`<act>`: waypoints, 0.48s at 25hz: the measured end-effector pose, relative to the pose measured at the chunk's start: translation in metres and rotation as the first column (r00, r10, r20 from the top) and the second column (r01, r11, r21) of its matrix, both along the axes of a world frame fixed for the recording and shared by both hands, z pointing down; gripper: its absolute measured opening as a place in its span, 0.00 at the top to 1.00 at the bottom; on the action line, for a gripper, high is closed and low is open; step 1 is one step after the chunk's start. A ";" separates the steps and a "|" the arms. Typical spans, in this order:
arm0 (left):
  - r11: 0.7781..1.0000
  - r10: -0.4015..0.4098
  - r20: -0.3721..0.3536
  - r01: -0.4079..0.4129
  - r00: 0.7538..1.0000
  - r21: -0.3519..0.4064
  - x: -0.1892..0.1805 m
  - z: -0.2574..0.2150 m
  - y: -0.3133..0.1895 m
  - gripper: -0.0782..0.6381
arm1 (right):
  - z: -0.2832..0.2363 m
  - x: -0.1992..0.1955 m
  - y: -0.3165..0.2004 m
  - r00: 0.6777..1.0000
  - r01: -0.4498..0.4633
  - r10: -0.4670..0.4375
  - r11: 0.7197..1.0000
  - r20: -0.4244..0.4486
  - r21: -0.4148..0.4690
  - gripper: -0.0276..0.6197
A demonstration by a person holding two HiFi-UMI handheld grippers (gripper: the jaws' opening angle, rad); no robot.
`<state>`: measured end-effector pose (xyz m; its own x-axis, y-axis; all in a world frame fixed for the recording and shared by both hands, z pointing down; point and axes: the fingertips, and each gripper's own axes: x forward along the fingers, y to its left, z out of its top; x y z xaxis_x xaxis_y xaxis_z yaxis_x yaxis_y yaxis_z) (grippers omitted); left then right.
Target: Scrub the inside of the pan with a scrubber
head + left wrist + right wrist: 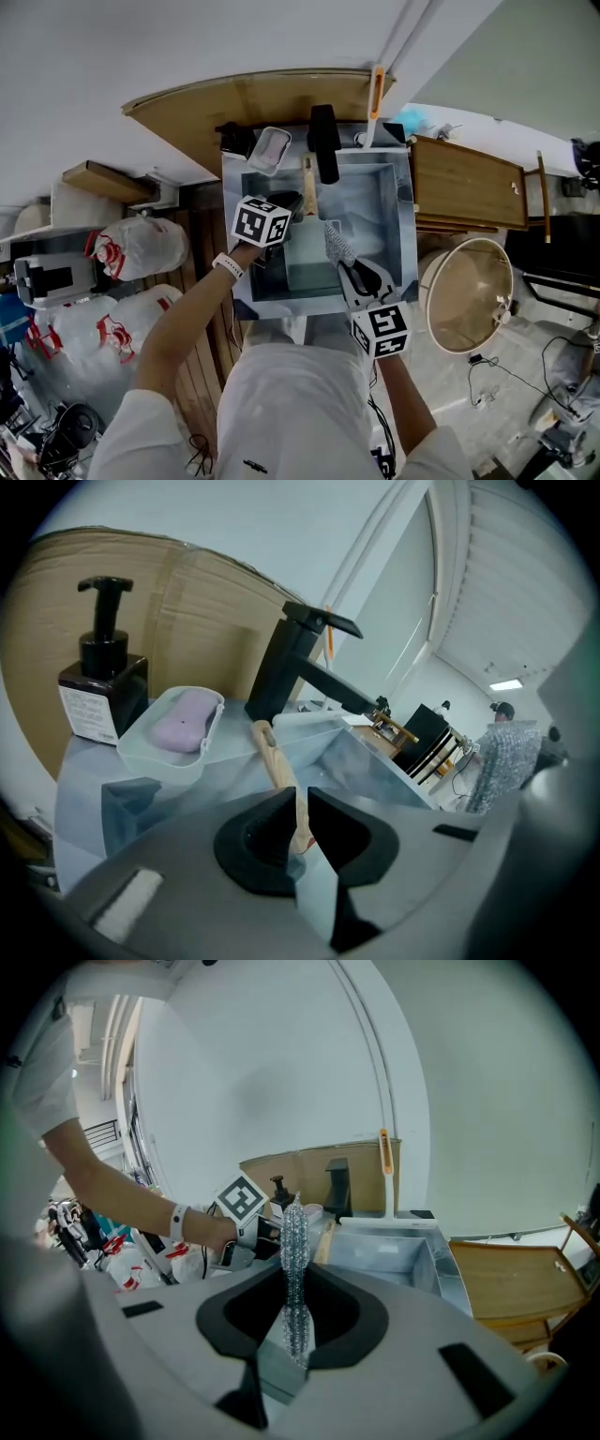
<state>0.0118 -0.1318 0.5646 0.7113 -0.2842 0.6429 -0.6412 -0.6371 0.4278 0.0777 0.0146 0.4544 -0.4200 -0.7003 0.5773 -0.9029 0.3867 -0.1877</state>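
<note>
At the left of the head view the left gripper (292, 206) reaches into the steel sink (398, 234). It is clenched on the wooden handle (307, 183) of the pan (314, 255). In the left gripper view a dark pump bottle (101, 682) stands at the far left. Next to it a clear dish holds a lilac soap bar (178, 726), and then comes the angular black tap (292, 663). Below them both black jaws press on the pale wood partway along. The handle's rounded, holed end runs away toward the tap.

I take the pale, squarish shape low in the middle of the sink, just under the handle in the frame, for the pan's body. I cannot make out its inside.

The pan looks rigid and nose-heavy on that handle. The matte wood should give a surer hold than slick wet metal. A hold nearer the body would likely resist twisting better under scrubbing pressure.

Just right of the pan is the scrubber (337, 246), a silvery wire mesh. The right gripper (352, 270) grasps it, and in the right gripper view it is a thin glittering strip standing up between the jaws. It looks light, springy and rough, and it will probably fold when pushed, so it is best pinched close to its working end. I cannot tell whether it touches the pan.

At the far right lies a smooth wooden counter (469, 183).
</note>
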 end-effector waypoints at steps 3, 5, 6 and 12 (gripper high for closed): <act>1.000 0.017 0.019 -0.016 1.000 -0.023 0.005 0.014 -0.003 0.81 | 0.003 -0.003 0.003 1.000 0.016 -0.016 1.000 -0.004 0.002 0.86; 0.999 0.026 0.040 -0.025 0.999 -0.023 0.007 0.024 -0.006 0.81 | 0.004 -0.001 0.004 1.000 0.016 -0.016 1.000 -0.009 0.002 0.86; 0.999 0.030 0.049 -0.029 0.998 -0.026 0.009 0.029 -0.007 0.80 | 0.005 0.000 0.004 1.000 0.016 -0.016 1.000 -0.011 0.003 0.86; 0.996 0.068 0.010 -0.068 0.998 -0.061 0.017 0.042 -0.011 0.73 | 0.014 -0.005 0.002 0.999 0.047 -0.047 0.999 -0.017 -0.003 0.86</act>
